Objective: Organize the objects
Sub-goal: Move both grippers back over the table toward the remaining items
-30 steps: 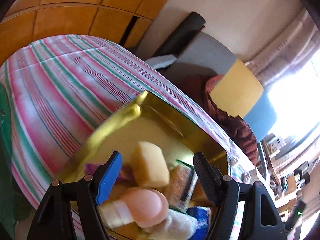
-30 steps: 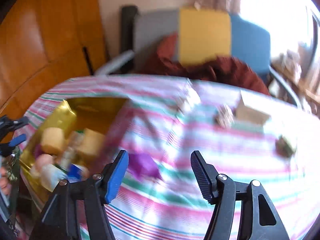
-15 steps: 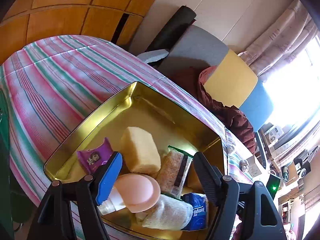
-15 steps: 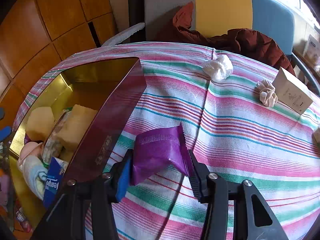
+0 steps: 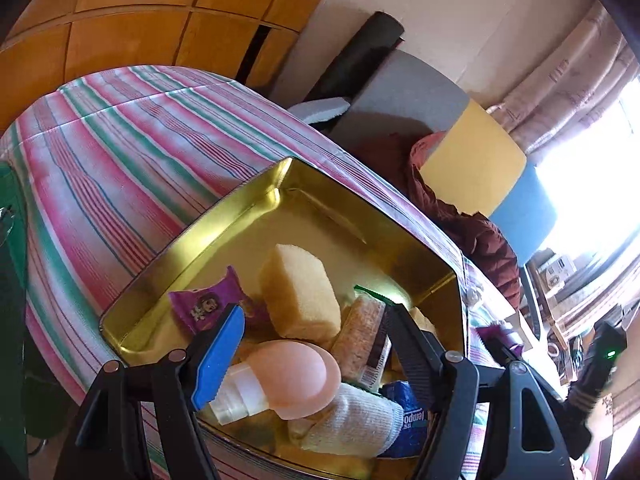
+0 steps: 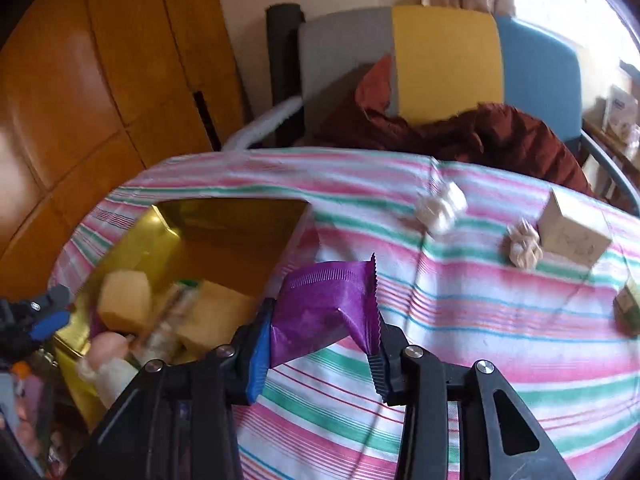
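Observation:
A gold tin (image 5: 224, 216) sits on the striped tablecloth (image 5: 120, 152), holding a yellow sponge (image 5: 300, 292), a purple wrapper (image 5: 200, 308), a pink-capped bottle (image 5: 288, 380), a snack bar (image 5: 360, 332), a white sock (image 5: 352, 420) and a blue tissue pack (image 5: 404, 412). My left gripper (image 5: 312, 356) is open and empty just above the tin's near end. My right gripper (image 6: 320, 352) is shut on a purple packet (image 6: 324, 308), held above the cloth just right of the tin (image 6: 224, 232).
On the cloth to the right lie a crumpled white tissue (image 6: 440, 208), a beige scrunchie (image 6: 522, 246), a cream box (image 6: 572, 228) and a small greenish item (image 6: 628, 308). A chair with a dark red jacket (image 6: 460, 128) stands behind the table.
My right gripper closed on the purple packet and lifted it off the cloth, towards the tin. My left gripper stays open over the tin, shifting only slightly.

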The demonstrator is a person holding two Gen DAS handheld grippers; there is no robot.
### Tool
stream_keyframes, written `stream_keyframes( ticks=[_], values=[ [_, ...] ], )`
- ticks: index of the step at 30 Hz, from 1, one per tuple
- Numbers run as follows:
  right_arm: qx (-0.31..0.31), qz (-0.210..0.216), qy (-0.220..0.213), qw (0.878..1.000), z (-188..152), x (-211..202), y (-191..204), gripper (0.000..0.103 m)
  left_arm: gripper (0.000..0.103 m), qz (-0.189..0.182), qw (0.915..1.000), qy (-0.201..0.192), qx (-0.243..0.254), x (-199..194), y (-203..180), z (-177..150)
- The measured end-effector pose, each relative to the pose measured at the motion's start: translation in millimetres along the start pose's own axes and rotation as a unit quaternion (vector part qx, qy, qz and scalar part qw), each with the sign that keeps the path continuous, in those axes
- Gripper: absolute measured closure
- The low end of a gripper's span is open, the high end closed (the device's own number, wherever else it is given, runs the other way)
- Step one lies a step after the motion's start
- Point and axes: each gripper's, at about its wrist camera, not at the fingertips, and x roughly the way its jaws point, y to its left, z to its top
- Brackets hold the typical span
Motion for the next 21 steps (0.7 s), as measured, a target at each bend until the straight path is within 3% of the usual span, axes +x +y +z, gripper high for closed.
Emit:
stream_keyframes(
  ticks=[6, 12, 16, 21],
  values=[
    [-0.027, 0.046, 0.026, 0.998, 23.7, 23.1, 48.9, 0.061, 0.028, 0.007, 0.9999, -0.008, -0.013, -5.3, 6.9, 2.5],
    [-0.047, 0.011, 0.056, 0.997, 36.2, 59.6, 73.1, 0.050, 0.028, 0.009, 0.9999, -0.004, -0.011, -8.0, 11.5, 1.0],
    [-0.036, 0.002, 0.027, 0.999, 26.4, 41.5, 62.6, 0.035, 0.028, 0.009, 0.9999, 0.001, -0.010, -5.1, 11.7, -0.5],
    [-0.041, -0.008, -0.005, 0.999, 4.4, 8.2, 50.4, 0.028, 0.028, 0.000, 0.9999, 0.013, 0.004, 0.4, 2.6, -8.3]
  ],
)
